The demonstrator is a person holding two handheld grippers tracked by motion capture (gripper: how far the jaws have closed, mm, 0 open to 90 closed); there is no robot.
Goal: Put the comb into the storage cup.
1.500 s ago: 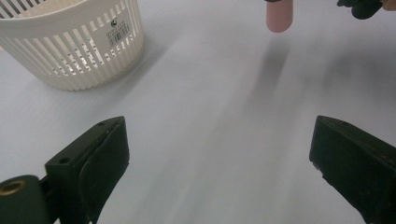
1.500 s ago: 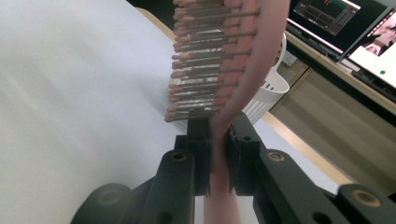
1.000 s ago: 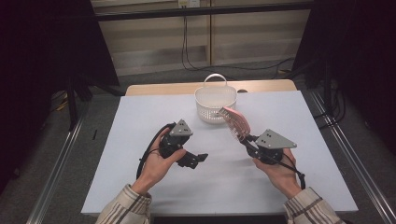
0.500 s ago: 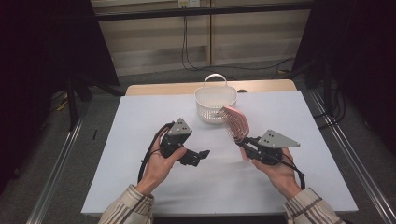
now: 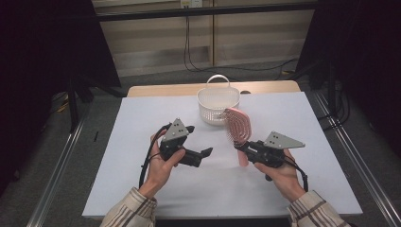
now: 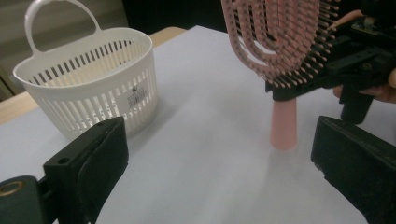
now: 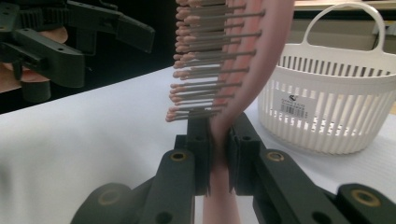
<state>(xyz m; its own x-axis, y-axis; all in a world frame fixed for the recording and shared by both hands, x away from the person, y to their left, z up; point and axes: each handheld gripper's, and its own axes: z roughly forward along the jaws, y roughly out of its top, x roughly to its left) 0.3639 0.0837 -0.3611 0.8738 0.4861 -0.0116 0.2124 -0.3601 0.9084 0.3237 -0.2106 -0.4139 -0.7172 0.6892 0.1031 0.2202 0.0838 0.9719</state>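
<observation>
Hairbrush (image 5: 237, 128) now upright; basket label (image 7: 293, 105) unreadable

Unreadable sticker (image 7: 292, 103) on basket (image 7: 327, 93)

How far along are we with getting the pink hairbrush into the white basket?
Done: the right gripper is shut on the neck of the pink vented plastic hairbrush, holding it upright.
In hand: the brush sits just in front of the white slotted plastic basket with a handle, handle tip near the white table.
Left: the basket looks empty, so the brush still has to go in. The left gripper is open, holding nothing.
</observation>
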